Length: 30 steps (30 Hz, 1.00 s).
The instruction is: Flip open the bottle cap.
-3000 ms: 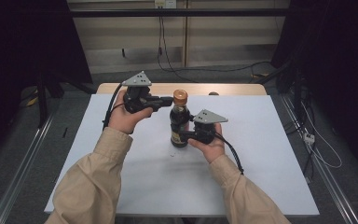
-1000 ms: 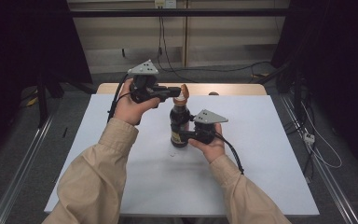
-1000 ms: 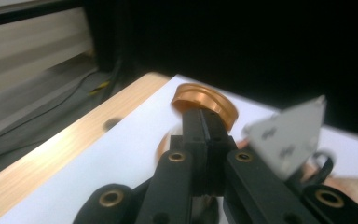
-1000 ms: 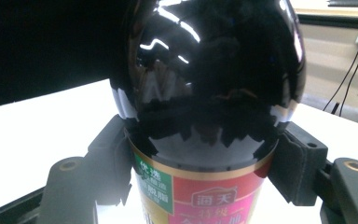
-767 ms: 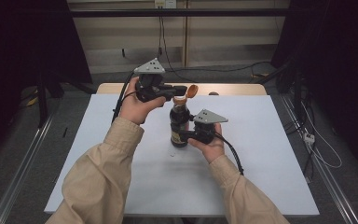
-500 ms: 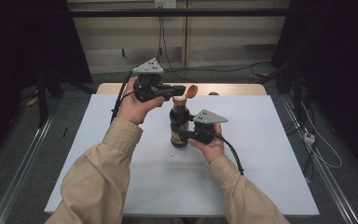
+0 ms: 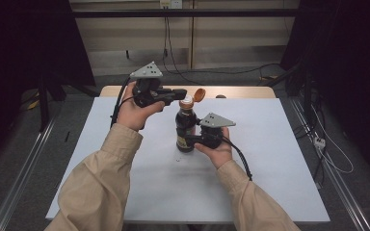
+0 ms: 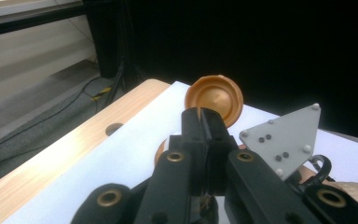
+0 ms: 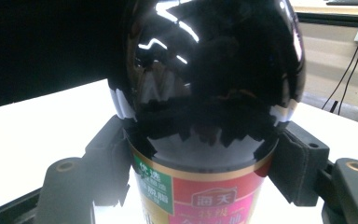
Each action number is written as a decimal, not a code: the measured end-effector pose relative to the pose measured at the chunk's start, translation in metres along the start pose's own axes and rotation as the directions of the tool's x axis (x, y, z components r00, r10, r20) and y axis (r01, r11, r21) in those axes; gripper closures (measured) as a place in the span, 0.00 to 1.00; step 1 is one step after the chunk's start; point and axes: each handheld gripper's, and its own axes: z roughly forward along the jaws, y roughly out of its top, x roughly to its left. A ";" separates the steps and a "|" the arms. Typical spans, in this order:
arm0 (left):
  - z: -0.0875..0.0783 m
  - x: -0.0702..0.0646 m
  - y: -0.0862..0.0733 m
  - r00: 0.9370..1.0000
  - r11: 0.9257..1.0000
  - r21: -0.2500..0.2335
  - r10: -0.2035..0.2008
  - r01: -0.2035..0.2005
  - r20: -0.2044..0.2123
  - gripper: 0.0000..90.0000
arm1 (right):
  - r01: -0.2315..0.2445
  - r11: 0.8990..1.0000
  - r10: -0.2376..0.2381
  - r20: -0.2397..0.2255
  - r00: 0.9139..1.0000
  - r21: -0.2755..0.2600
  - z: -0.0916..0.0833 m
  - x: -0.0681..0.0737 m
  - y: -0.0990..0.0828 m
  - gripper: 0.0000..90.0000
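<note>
Bottle (image 7: 186,126) upright on white table (image 7: 279,159) | right gripper (image 7: 196,139) clamped on body, steadying it | left gripper (image 7: 182,93) jaws together beside flipped-open cap (image 7: 199,94), likely having levered it

The bottle (image 7: 186,130) stands upright on the table (image 7: 279,159), near its middle, squarely between the jaws of the right gripper (image 7: 192,140), which comes at it from the right and presses on its lower body from both sides. Up above, the left gripper (image 7: 180,94) reaches in from the left at the level of the bottle's neck, jaws together, tips just beside the flip cap (image 7: 200,94). That cap stands tilted open, hinged back on the far side of the bottle's mouth, beyond the left gripper's tips. The right gripper's plate (image 7: 216,120) sits to the right of the bottle, below the cap. Behind both grippers runs the table's far edge.
</note>
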 end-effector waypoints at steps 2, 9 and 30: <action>-0.002 0.001 -0.002 1.000 1.000 -0.003 -0.003 0.003 -0.005 0.96 | -0.005 1.000 0.005 0.001 1.000 0.004 -0.001 0.000 0.000 0.33; -0.008 0.002 -0.008 1.000 1.000 -0.003 -0.016 0.016 -0.012 0.90 | -0.010 0.999 0.010 0.019 1.000 0.040 -0.003 -0.002 -0.001 0.20; -0.017 0.000 -0.030 0.993 0.998 0.021 -0.049 0.051 -0.104 0.27 | -0.030 0.998 0.030 0.014 0.999 0.057 -0.017 -0.007 0.002 0.13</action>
